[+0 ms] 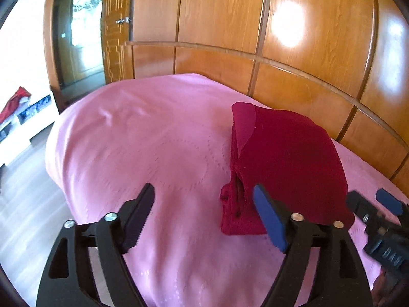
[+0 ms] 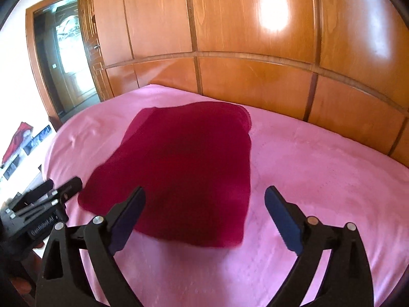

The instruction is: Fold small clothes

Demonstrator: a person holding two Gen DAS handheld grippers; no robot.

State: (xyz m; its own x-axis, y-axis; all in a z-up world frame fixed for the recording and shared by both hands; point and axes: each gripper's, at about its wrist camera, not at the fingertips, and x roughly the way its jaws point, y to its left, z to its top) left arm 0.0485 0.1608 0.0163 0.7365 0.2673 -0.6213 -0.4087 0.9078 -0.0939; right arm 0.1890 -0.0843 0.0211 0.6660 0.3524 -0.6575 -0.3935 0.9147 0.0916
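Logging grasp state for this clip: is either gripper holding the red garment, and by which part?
Nothing is held. The left gripper and right gripper are both open, and the dark red garment lies folded on the pink bedspread.

Glossy wooden wall panels [image 1: 255, 25] behind, split by darker strips, with bright patches of reflected light [image 2: 273, 7]. Below, a bed under a pink bedspread [image 1: 153, 133]. At far left an open wooden door [image 1: 116, 25] and a doorway [image 2: 66, 51] with daylight beyond. Pale wall [image 1: 20, 38], pale wood floor [image 1: 23, 179], low white cabinet [image 1: 25, 128] with something red [image 1: 15, 102] on top.
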